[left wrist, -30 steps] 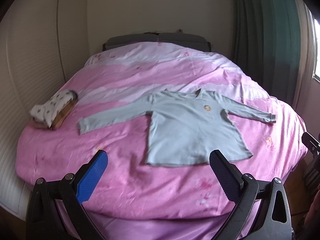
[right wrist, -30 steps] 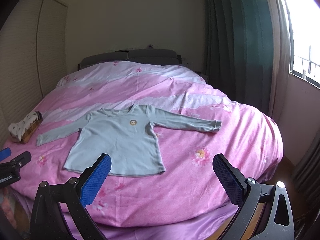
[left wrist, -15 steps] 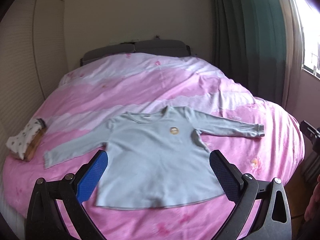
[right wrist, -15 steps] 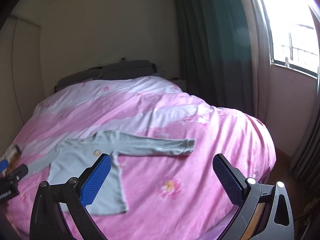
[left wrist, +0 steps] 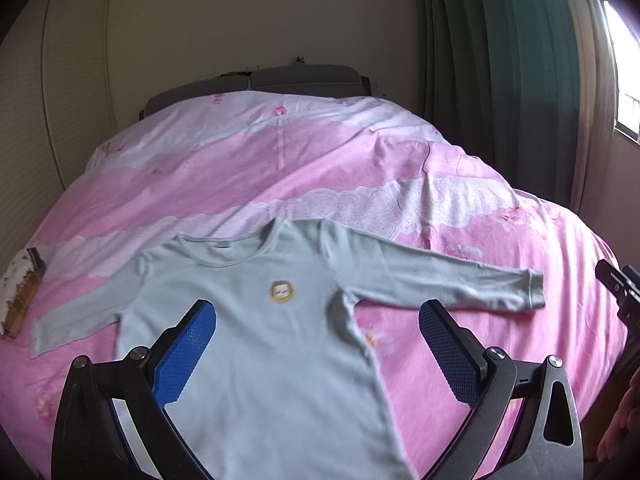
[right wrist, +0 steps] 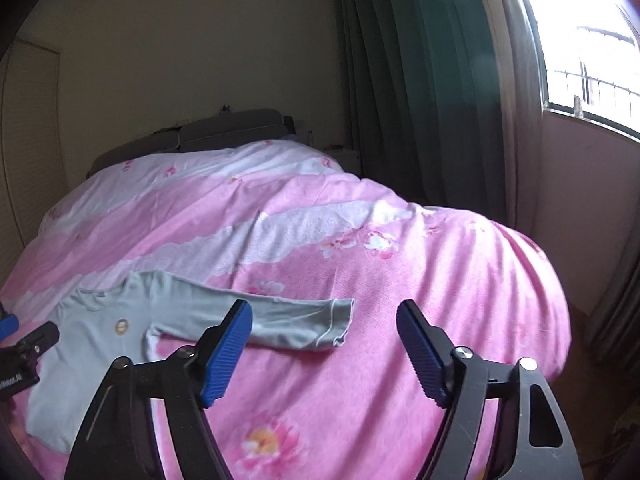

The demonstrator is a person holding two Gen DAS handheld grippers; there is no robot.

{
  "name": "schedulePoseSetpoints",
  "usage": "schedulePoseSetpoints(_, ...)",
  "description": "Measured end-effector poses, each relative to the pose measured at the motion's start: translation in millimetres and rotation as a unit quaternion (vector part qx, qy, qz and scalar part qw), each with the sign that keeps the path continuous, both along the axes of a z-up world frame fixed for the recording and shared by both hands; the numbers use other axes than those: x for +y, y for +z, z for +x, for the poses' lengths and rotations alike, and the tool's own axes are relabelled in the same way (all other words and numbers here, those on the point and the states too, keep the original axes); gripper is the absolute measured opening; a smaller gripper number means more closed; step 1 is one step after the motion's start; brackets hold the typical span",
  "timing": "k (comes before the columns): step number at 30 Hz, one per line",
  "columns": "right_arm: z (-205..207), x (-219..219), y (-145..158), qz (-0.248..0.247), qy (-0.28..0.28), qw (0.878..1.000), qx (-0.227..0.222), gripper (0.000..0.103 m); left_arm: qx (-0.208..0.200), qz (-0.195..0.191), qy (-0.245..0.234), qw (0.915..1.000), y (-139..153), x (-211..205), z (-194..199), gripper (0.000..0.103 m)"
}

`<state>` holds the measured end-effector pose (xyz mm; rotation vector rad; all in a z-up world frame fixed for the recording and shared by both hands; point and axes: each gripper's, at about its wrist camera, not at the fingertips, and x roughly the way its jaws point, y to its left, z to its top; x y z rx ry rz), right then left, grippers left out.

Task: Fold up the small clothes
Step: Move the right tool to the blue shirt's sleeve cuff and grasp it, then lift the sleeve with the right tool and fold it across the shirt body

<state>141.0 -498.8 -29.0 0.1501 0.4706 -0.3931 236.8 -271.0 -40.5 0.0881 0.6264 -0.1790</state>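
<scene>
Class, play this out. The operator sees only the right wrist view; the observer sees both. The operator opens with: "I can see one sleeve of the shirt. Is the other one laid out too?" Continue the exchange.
Observer: Yes. In the left wrist view the shirt lies flat, and its other sleeve stretches straight out on the pink bedcover.
Operator: Is anything else on the bed?
Observer: A white patterned cloth sits at the bed's left edge, on something brown.
Operator: Are the other hand's jaws open?
Observer: The left gripper is open above the shirt's body, with nothing between its pads.
</scene>
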Motion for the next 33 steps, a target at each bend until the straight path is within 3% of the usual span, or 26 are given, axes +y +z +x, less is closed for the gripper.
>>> schedulePoseSetpoints(8,54,-46,-44,0.032,0.024,0.999,0.026,0.054,0.022,0.001,0.015,0.9996,-35,-37,50,0.103)
schedulePoseSetpoints(12,76,-65,-69,0.053,0.031,0.997,0.043,0.038,0.024,0.003,0.016,0.9996,-48,-49,62,0.103)
schedulePoseSetpoints(19,98,-91,-102,0.099,0.034,0.993,0.054,0.037,0.035,0.015,0.01,0.9992,-67,-65,76,0.103)
schedulePoseSetpoints(26,107,-102,-116,0.142,0.057,0.987,0.059,0.017,0.04,0.018,0.017,0.9989,-75,-65,81,0.103)
schedulePoseSetpoints(33,98,-100,-108,0.165,0.07,0.983,0.042,0.009,0.034,0.021,0.02,0.999,-62,-52,76,0.103)
